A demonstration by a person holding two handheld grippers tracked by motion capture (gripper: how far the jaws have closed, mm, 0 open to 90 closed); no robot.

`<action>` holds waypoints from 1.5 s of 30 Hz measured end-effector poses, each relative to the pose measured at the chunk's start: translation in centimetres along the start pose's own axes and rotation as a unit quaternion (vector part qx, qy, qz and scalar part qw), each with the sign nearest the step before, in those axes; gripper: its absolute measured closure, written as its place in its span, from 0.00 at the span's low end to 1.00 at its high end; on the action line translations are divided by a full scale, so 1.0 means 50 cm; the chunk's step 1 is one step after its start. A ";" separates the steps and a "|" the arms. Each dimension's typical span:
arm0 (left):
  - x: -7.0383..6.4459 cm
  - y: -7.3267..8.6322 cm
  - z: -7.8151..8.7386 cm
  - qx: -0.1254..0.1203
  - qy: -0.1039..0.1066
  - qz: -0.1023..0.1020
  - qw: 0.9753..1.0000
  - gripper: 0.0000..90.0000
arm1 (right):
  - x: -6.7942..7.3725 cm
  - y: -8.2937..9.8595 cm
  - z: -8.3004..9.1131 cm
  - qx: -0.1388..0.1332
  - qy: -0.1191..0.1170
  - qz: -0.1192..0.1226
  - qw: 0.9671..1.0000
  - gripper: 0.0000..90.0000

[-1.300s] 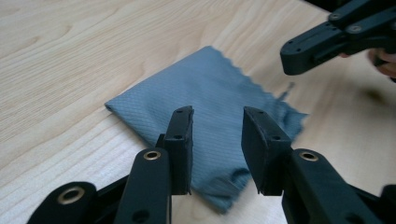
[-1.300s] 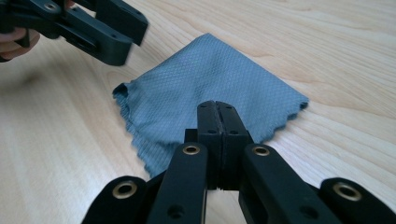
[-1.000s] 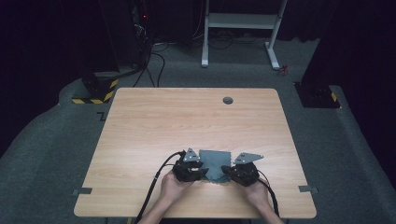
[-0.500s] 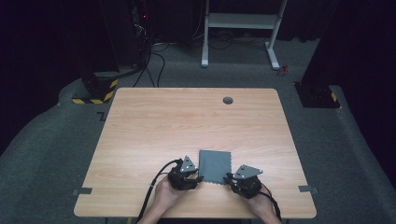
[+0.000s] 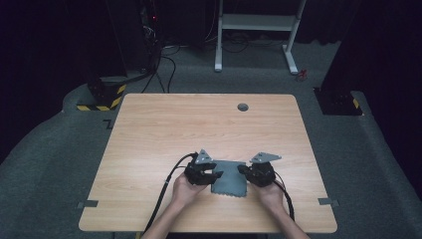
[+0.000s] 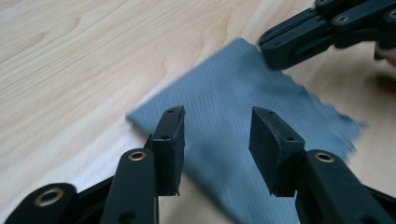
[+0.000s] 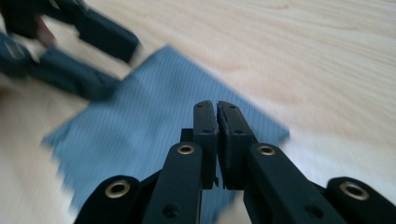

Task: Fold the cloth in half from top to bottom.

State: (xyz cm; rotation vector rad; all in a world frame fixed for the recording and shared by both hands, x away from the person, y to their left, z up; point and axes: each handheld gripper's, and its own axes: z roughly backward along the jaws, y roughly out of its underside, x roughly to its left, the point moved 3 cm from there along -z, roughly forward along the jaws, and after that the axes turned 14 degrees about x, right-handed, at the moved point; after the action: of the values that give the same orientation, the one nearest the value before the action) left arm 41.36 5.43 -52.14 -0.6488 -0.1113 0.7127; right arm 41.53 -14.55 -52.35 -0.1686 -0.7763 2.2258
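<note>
A grey-blue cloth [image 5: 229, 180] lies flat on the wooden table [image 5: 199, 129], near its front edge. My left gripper [image 5: 217, 175] is at the cloth's left edge. Seen from the left gripper view, it [image 6: 217, 114] is open just above the cloth [image 6: 243, 93], with nothing between the pads. My right gripper [image 5: 243, 170] is at the cloth's right edge. Over in the right gripper view, its jaws [image 7: 217, 106] are pressed together above the cloth [image 7: 140, 121], which lies flat beneath them. The right gripper's tip [image 6: 275, 46] rests by the cloth's far corner.
A round grommet [image 5: 243, 106] sits near the table's far edge. Cables trail from both grippers toward the front edge. Beyond the table are a white desk frame [image 5: 256, 30] and a yellow-and-black striped base [image 5: 102, 94] on the floor.
Both hands pulled back toward the front edge, then moved forward again to the cloth's sides. The cloth has stayed in about the same place.
</note>
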 end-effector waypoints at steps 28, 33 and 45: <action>0.067 -0.014 -0.038 0.042 -0.075 0.042 0.995 0.68 | -0.067 -0.011 -0.037 0.034 0.038 -0.029 0.998 0.85; 0.067 -0.019 -0.040 0.046 -0.038 0.044 0.997 0.88 | -0.063 -0.018 -0.037 0.049 0.032 -0.006 0.998 0.96; 0.106 -0.038 -0.035 0.038 -0.058 0.052 0.996 0.98 | -0.075 -0.053 -0.054 0.040 0.045 -0.003 0.998 0.98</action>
State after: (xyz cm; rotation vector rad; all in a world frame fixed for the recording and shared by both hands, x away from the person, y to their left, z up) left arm 47.01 6.80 -53.06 -0.5433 -0.1579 0.8516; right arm 46.76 -14.50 -53.40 -0.2261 -0.6378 2.2225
